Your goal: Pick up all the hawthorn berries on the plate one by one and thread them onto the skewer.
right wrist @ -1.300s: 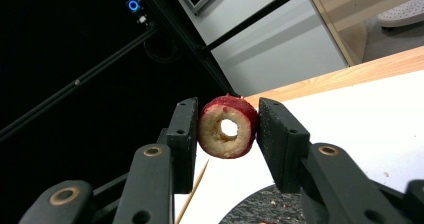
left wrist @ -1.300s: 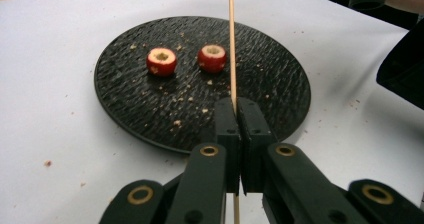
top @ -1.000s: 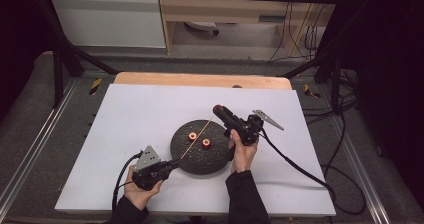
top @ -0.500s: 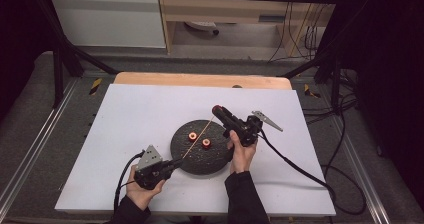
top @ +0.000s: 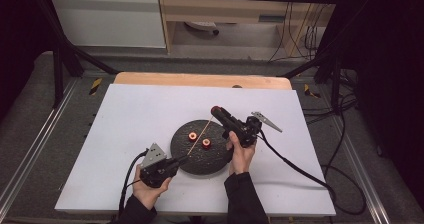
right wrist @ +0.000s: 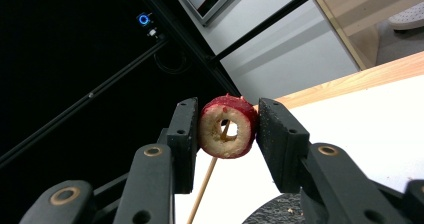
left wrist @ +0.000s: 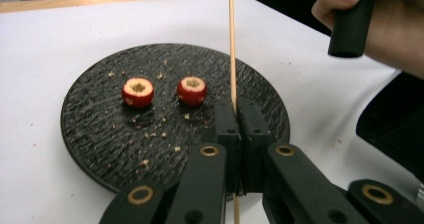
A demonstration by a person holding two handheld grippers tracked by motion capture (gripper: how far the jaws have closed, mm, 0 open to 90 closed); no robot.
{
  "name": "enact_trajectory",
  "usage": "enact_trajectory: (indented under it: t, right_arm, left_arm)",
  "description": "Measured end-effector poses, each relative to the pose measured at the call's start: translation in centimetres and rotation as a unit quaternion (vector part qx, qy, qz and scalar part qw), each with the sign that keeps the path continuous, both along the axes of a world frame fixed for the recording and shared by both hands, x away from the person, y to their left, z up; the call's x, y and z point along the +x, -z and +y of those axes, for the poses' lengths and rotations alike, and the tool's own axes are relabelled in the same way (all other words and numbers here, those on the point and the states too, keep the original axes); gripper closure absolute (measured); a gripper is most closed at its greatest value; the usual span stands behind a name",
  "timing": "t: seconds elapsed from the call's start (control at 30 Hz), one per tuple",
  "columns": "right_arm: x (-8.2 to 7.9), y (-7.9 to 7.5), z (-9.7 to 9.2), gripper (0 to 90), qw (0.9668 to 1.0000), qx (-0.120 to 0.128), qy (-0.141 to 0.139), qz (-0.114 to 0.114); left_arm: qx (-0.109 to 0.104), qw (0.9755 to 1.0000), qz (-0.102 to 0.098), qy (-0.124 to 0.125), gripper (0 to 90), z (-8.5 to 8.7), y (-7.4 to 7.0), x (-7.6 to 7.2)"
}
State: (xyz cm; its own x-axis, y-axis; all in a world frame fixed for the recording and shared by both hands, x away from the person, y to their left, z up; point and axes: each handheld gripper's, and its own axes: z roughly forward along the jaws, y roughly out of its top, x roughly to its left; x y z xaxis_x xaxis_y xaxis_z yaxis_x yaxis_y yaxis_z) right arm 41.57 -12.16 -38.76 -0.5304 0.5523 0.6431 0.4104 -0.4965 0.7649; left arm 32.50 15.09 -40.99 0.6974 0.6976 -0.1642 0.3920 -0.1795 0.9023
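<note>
We are threading: our right claw [right wrist: 227, 126] grips a red cored fruit ring [right wrist: 227, 127] above the round black slate plate [top: 220, 159] mid-table, while our left claw [left wrist: 235, 115] clenches the thin wooden skewer [left wrist: 231, 44]. Next, slide the ring down the skewer, keeping hole and stick aligned.

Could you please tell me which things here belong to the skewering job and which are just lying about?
In the job: skewer, cored fruit in the right hand-held gripper, two fruits, plate, left hand-held gripper.
Lying about: crumbs, floor cables.
</note>
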Motion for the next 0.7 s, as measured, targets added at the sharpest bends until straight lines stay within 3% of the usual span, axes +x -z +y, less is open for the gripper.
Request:
enact_trajectory:
  t: [0.33, 0.7]
  right_arm:
    - [-0.2, 0.4, 0.3, 62.0, 0.9999, -0.004, -0.014, 0.006]
    - [-0.8, 0.8, 0.7, 62.1, 0.9994, -0.018, -0.027, 0.01]
  left_arm:
    - [-0.013, 0.9999, 0.01, -0.006, 88.5, -1.1, -0.7, 1.1]
    - [-0.011, 0.9998, 0.012, -0.007, 88.5, -2.1, -1.4, 2.5]
